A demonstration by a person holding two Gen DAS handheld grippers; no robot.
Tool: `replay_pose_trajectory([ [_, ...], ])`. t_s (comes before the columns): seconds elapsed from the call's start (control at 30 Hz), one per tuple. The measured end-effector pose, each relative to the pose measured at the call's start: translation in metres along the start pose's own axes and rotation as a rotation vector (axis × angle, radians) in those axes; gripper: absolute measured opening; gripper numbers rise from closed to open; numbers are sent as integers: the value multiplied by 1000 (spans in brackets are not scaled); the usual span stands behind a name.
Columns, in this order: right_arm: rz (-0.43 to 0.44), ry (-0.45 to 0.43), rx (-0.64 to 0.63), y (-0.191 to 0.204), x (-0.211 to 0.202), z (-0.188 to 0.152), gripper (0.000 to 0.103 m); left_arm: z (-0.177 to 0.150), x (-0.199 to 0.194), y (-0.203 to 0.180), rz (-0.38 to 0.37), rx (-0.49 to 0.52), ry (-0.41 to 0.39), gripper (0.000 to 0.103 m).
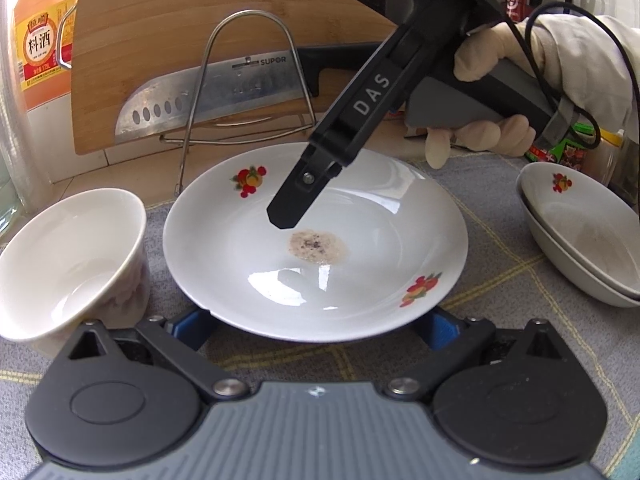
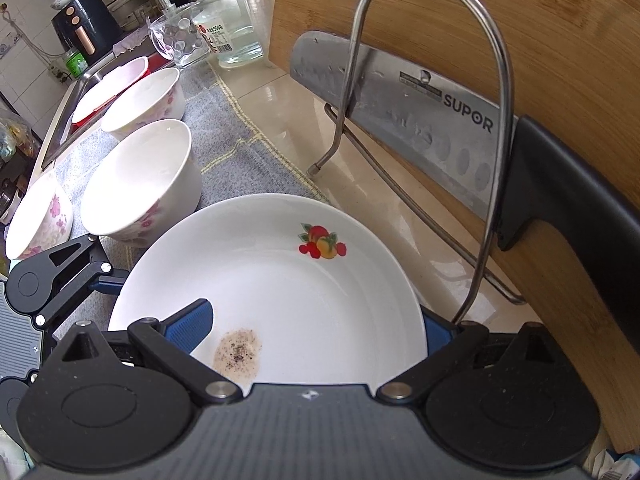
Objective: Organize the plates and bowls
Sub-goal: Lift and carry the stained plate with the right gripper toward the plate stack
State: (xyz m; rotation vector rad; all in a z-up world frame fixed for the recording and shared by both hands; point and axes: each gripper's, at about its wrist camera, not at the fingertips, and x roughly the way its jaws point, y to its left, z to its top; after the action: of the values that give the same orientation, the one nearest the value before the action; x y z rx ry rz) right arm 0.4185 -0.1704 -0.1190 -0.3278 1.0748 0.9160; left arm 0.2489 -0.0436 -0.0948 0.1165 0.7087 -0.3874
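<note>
A white plate with fruit prints and a brown stain (image 1: 316,248) lies on the grey mat. My left gripper (image 1: 316,326) is wide open, its blue pads on either side of the plate's near rim, under it. My right gripper (image 1: 284,220) reaches in from the upper right; one finger lies inside the plate. In the right wrist view the plate (image 2: 288,280) sits between my right gripper's (image 2: 316,328) blue pads, one over its inside, one beyond the rim; whether they pinch it is unclear. Two stacked fruit-print dishes (image 1: 588,236) sit at right. A white floral bowl (image 1: 68,264) stands left.
A wire rack (image 2: 432,128) holds a cleaver (image 2: 400,120) against a wooden cutting board (image 2: 540,40) behind the plate. More floral bowls (image 2: 140,176) stand along the mat toward the sink (image 2: 84,84). A cooking-wine bottle (image 1: 40,40) and glass jars (image 2: 236,16) stand at the back.
</note>
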Motion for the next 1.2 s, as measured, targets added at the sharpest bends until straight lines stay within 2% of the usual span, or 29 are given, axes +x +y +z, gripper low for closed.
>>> replay_pose_trajectory([
  [0.6, -11, -7, 17, 9, -7, -7, 103, 11, -9, 1, -20, 11, 22, 101],
  [1.2, -37, -63, 73, 34, -55, -36, 103, 27, -41, -15, -65, 63, 15, 101],
])
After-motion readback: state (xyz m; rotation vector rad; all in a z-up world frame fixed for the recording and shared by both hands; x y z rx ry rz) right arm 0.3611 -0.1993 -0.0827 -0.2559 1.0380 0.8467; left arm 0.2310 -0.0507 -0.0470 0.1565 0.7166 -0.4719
